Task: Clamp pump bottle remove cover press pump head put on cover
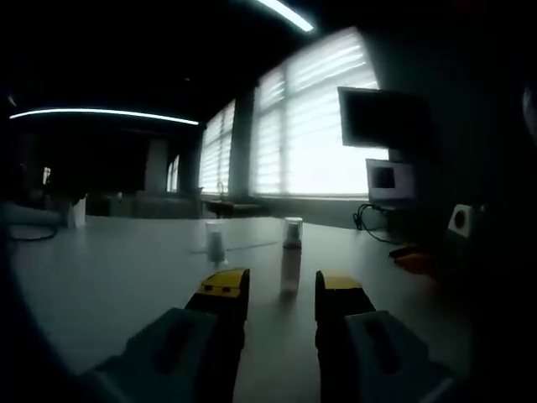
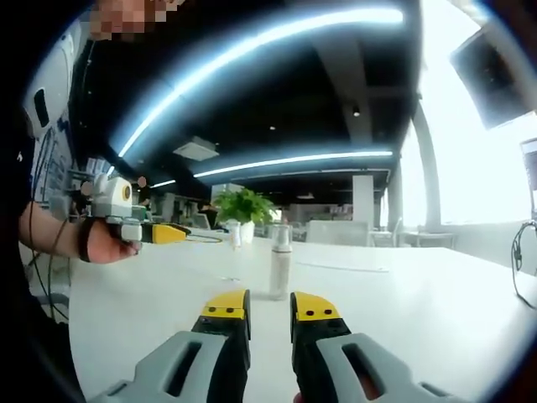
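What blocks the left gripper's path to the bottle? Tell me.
Nothing visible. In the left gripper view the bottle stands upright on the table, straight ahead between the open jaws of the left gripper. A smaller bottle stands off to the left, clear of the path.

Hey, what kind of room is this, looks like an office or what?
Probably an open-plan office or meeting area: a large white table, wide windows with blinds, a wall-mounted screen, long ceiling light strips and a potted plant.
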`<state>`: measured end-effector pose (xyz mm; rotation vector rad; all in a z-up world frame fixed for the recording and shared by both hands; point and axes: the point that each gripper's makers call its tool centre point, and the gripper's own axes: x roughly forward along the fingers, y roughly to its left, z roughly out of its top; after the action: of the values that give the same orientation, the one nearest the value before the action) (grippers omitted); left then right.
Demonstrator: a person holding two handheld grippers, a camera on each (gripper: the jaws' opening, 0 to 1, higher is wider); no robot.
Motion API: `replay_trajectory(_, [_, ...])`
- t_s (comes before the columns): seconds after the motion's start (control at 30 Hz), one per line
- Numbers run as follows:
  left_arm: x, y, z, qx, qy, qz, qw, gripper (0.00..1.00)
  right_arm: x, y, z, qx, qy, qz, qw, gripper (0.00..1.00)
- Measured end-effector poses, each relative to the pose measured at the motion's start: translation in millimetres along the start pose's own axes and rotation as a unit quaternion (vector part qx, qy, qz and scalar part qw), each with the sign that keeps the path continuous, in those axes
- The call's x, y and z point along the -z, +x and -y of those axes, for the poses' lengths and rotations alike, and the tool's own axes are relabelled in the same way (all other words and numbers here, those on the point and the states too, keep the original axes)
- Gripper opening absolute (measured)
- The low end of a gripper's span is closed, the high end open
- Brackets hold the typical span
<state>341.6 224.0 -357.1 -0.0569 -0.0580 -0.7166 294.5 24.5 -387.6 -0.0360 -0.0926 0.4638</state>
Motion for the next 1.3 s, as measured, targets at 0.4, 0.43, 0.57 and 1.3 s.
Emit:
replay_trajectory(0.4, [13.7, -42.6, -9.4, -0.022, -0.005, -0.01, 0.9997, 0.31, 4.8, 1.8, -3.3, -0.007, -0.002, -0.014, 0.9999, 0.18])
replay_trajectory(0.43, [15.0, -45.8, -10.7, -0.024, -0.005, -0.011, 0.9996, 0.31, 4.9, 1.8, -3.9, -0.008, -0.002, -0.015, 0.9999, 0.18])
replay_trajectory(0.57, [20.6, -58.1, -16.4, -0.03, -0.013, -0.011, 0.9994, 0.31, 6.7, 2.5, -6.7, -0.01, -0.007, -0.021, 0.9997, 0.19])
replay_trajectory(1.3, [28.2, -91.9, -11.2, 0.0, -0.001, -0.007, 1.0, 0.32, 2.7, -0.8, -17.4, -0.032, 0.0, -0.015, 0.9994, 0.22])
